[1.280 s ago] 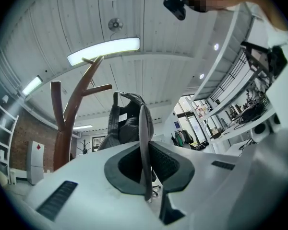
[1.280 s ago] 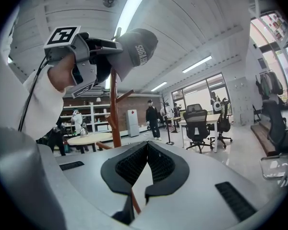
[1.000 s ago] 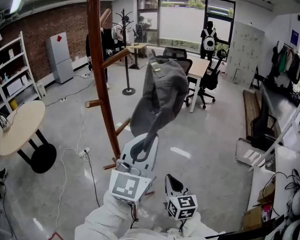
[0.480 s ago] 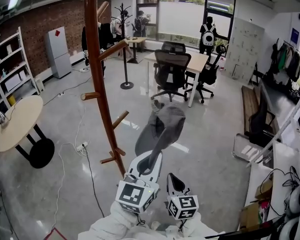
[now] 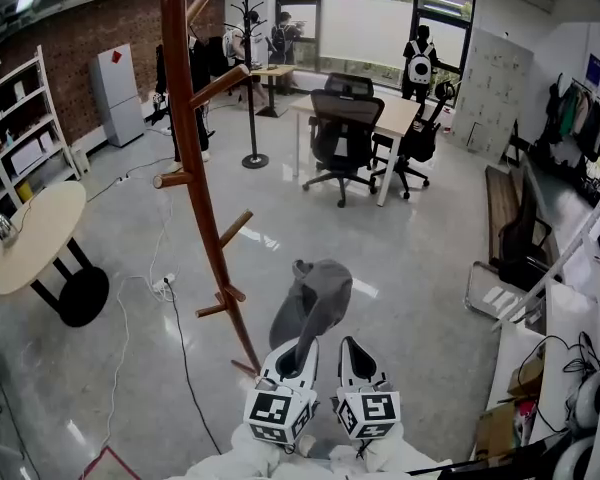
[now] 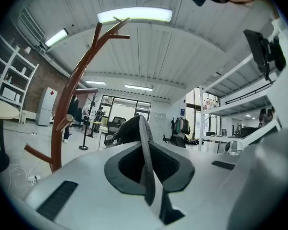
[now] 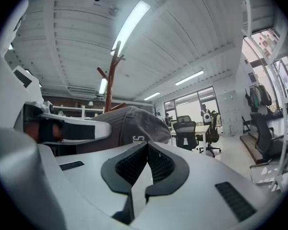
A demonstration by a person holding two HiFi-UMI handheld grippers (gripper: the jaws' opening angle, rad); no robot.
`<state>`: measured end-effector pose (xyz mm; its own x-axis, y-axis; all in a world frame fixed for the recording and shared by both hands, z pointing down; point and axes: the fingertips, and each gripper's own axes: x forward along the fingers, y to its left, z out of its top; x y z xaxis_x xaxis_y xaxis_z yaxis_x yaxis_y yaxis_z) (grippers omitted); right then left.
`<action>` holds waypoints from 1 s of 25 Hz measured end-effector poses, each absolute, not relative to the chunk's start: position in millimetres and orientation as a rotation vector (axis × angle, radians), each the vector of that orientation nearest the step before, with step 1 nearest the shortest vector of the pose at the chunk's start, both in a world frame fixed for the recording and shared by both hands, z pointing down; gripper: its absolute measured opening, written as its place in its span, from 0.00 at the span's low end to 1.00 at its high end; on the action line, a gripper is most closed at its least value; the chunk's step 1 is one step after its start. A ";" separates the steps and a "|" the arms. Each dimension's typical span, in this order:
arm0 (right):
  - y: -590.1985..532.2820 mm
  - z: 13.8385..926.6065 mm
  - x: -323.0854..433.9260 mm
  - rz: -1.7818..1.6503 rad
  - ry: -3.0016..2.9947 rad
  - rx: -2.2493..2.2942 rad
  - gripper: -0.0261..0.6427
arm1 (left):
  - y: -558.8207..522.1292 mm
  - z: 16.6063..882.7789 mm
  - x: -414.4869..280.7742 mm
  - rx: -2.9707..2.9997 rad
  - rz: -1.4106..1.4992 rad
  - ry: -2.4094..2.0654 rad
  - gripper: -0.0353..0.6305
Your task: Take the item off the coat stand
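Head cam: high up, facing forward and steeply down at the floor, with left hand-held gripper (image 5: 300,350) and right hand-held gripper (image 5: 351,350) at its bottom edge. Gripper cams: close behind own jaws, pitched toward the ceiling. All share coat stand (image 5: 195,168), grey cap (image 5: 315,293), window wall (image 5: 370,28).

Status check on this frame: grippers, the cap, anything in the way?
Left gripper shut on grey cap, pinching its brim. Right gripper shut, empty. Cap clear of coat stand, held low. No obstruction seen.
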<state>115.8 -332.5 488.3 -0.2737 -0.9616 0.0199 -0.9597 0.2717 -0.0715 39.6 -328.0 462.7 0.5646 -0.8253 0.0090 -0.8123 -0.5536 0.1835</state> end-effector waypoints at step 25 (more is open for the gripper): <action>-281.5 485.1 72.2 -0.090 2.576 -1.733 0.05 | -274.5 462.1 1.2 2.609 -0.120 -1.524 0.08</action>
<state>72.2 -281.5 485.1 -0.3769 -0.9262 0.0028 -0.9242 0.3759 -0.0678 1.2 -274.5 462.1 0.4907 -0.8713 -0.0089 -0.8619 -0.4869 0.1417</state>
